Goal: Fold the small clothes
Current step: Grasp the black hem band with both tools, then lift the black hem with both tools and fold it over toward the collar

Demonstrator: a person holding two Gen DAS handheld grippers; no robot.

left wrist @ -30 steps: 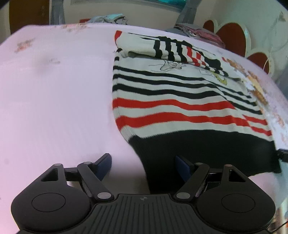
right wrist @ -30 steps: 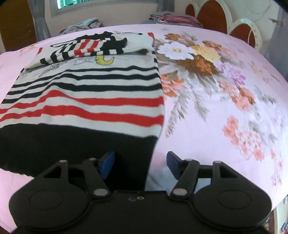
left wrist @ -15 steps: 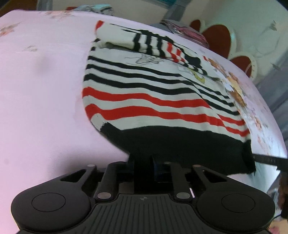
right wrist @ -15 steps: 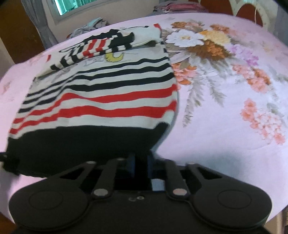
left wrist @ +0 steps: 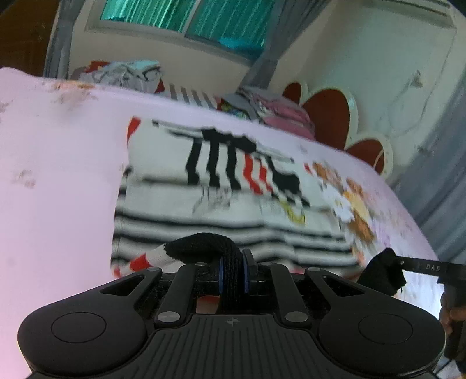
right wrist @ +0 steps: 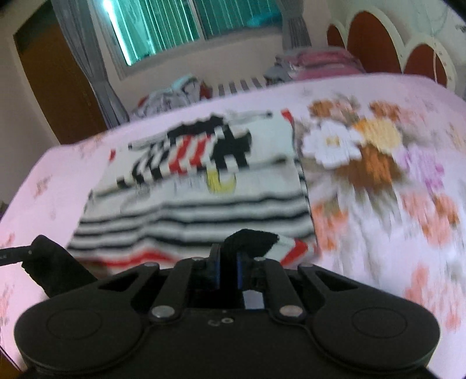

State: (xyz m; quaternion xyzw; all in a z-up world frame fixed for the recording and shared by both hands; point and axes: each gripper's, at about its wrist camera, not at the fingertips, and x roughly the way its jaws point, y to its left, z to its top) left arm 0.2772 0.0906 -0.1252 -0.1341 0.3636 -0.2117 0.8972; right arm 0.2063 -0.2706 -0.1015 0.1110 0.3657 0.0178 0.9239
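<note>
A small knitted sweater [left wrist: 233,204] with black, red and white stripes lies on the pink bed sheet [left wrist: 58,189]. Its sleeves are folded across the chest. My left gripper [left wrist: 232,272] is shut on the black hem at the sweater's left corner and holds it lifted over the body. My right gripper [right wrist: 228,269] is shut on the black hem at the right corner, also lifted. The sweater shows in the right wrist view [right wrist: 204,192] too. Both views are blurred by motion.
The sheet has a flower print [right wrist: 364,151] right of the sweater. Piles of clothes [left wrist: 125,73] lie at the far edge of the bed, with a second pile [left wrist: 279,110] by the red and white headboard [left wrist: 335,113]. A window [right wrist: 186,26] is behind.
Both grippers closed on the black hem, then lifted it and carried it forward over the sweater toward the collar. The lower half now bends up off the bed.
</note>
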